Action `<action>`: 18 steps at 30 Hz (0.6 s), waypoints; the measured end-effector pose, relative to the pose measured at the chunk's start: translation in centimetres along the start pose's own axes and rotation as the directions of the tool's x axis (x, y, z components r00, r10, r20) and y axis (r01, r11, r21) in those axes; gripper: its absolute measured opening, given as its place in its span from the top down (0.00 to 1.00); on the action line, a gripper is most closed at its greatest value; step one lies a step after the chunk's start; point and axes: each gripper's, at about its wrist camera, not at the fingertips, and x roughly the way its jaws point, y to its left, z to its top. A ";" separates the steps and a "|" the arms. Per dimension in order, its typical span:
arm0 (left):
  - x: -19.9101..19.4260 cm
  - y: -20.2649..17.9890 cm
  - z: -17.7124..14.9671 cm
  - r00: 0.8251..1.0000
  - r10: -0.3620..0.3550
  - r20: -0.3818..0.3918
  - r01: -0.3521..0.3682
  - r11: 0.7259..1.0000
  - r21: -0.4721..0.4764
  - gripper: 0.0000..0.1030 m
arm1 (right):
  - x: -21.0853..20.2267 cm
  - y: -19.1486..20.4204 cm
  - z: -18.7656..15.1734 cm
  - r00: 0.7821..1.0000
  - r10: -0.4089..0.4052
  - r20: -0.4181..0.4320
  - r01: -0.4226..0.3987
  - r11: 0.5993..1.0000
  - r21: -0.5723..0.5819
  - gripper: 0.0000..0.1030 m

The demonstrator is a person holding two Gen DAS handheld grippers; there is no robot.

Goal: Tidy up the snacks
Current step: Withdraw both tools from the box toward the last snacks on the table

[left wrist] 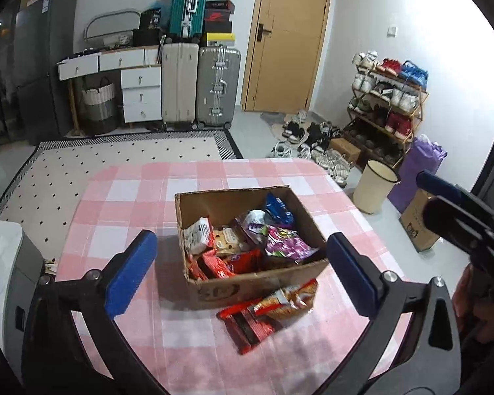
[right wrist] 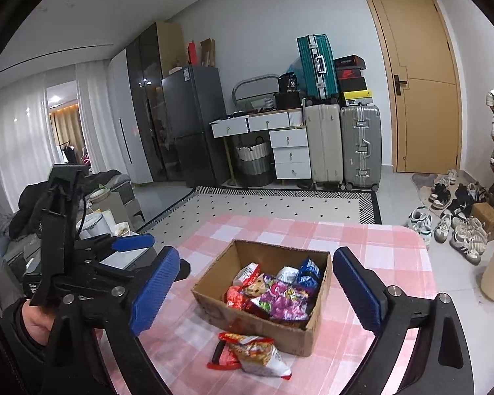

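Cardboard box (left wrist: pixel 247 250) sits mid-worktop (left wrist: pixel 122 204) on the pink check cloth, already loaded with most of the snacks (left wrist: pixel 243 240): red, purple, blue and white packets. Two remain outside, touching its near wall: a red wrapper (left wrist: pixel 247 326) and an orange-patterned bag (left wrist: pixel 286 299) lying partly over it. The left hand-held gripper (left wrist: pixel 242 270) and right hand-held gripper (right wrist: pixel 257 296) both stand wide and hold nothing, so I judge the job nearly finished.

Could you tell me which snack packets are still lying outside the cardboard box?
The red-and-black packet and orange packet lying on it, just before the cardboard box.
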 end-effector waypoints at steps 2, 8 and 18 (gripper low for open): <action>-1.2 -0.4 -0.8 1.000 0.014 0.014 -0.014 1.000 0.013 0.00 | -0.7 0.3 -0.6 1.000 0.004 0.006 -0.004 1.000 0.006 0.05; -4.0 -0.6 -3.5 1.000 0.008 0.023 -0.007 1.000 -0.019 0.00 | -2.4 1.4 -2.9 1.000 -0.013 0.018 0.013 1.000 0.004 0.03; -6.0 -0.6 -7.1 1.000 0.014 0.026 -0.013 0.999 -0.039 0.00 | -3.9 2.3 -6.1 1.000 -0.020 0.009 0.020 0.999 0.026 0.02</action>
